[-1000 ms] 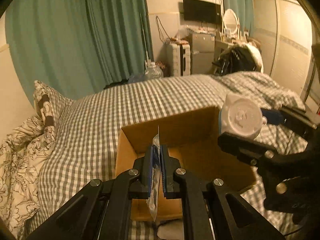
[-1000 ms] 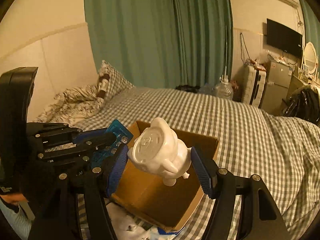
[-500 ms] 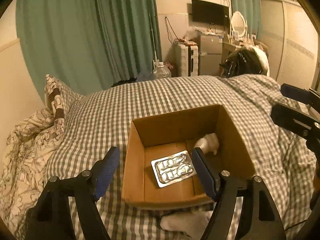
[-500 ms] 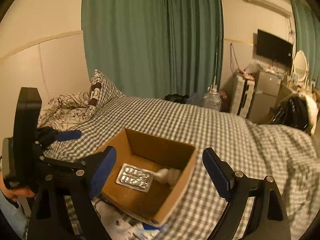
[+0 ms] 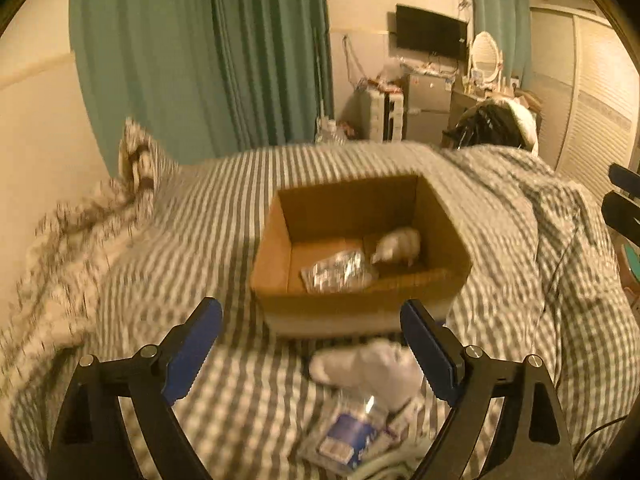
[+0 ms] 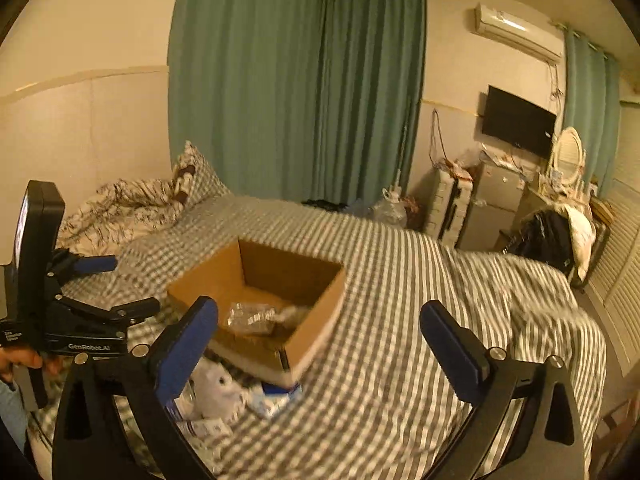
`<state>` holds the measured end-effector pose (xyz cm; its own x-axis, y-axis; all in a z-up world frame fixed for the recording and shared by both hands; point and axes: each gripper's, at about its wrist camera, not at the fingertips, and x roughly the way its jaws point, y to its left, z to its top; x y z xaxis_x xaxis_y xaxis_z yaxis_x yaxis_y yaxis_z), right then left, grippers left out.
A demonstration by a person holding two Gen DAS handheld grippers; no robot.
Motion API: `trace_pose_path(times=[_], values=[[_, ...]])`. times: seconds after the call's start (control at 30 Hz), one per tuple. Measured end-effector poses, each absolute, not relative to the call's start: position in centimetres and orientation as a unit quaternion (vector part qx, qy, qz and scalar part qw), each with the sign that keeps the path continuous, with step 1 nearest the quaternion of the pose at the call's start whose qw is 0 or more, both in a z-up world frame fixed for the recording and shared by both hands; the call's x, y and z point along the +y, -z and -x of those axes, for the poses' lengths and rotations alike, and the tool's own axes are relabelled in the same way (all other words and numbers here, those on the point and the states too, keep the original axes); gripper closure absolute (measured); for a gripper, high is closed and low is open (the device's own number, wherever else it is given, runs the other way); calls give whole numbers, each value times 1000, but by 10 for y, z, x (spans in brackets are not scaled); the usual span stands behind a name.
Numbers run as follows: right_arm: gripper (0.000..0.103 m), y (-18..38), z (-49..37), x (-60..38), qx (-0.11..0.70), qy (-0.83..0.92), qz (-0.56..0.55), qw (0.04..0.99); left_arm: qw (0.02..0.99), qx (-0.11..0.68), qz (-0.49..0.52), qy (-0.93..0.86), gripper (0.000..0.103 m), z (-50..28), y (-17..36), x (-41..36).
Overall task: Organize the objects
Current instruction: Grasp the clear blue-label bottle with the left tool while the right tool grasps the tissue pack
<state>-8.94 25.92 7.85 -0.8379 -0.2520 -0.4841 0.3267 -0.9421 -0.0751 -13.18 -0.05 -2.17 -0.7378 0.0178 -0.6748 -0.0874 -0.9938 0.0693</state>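
Fingers first: our left gripper [image 5: 311,322] has its blue pads [image 5: 192,350] spread wide with nothing between them, and our right gripper [image 6: 318,328] is spread just as wide and just as bare. Both hang above the checked bedspread [image 5: 208,240], short of the cardboard box [image 5: 360,300], which sits at twelve o'clock from the left gripper and at about eleven o'clock from the right one.

Inside the box [image 6: 312,320] we see two things lying on the floor of it: a silvery pill sheet [image 5: 338,270] toward the near wall, and a small white figurine [image 5: 398,244] on its side at about two o'clock from the sheet, just beside it; whether they touch we cannot tell, since the view is smeared. From the right wrist view the sheet [image 6: 250,314] shows as a pale glint and the figurine is only a blur next to it.

On the bedspread just in front of the box, between our left fingers, lies a white crumpled cloth [image 5: 360,364], and at six o'clock from it a few small packets [image 5: 348,436], one with a blue face. The same heap [image 6: 224,396] shows at the near corner of the box in the right view.

Further out, at nine o'clock, a patterned pillow [image 6: 192,178] rests by green curtains [image 6: 296,88]. At three o'clock in the left view, our right gripper's dark frame [image 5: 622,208] pokes in.
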Motion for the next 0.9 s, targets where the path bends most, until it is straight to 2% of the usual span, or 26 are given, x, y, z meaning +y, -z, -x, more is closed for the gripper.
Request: trace_pose_path(times=[0.2, 0.37, 0.47, 0.5, 0.57, 0.73, 0.9], values=[[2, -6, 84, 257, 80, 949, -282, 115, 16, 55, 414, -908, 10, 116, 93, 7], [2, 54, 96, 258, 60, 929, -347, 118, 14, 110, 465, -879, 9, 115, 150, 22], [2, 71, 100, 260, 60, 922, -363, 118, 33, 124, 497, -858, 10, 118, 171, 27], [2, 73, 102, 260, 58, 921, -365, 119, 37, 118, 500, -857, 10, 120, 173, 27], [2, 76, 104, 262, 55, 920, -369, 118, 63, 89, 513, -851, 28, 124, 175, 23], [2, 85, 109, 259, 52, 917, -380, 112, 72, 68, 498, -862, 32, 118, 165, 21], [2, 98, 123, 247, 47, 914, -390, 100, 57, 18, 440, -896, 33, 112, 125, 4]])
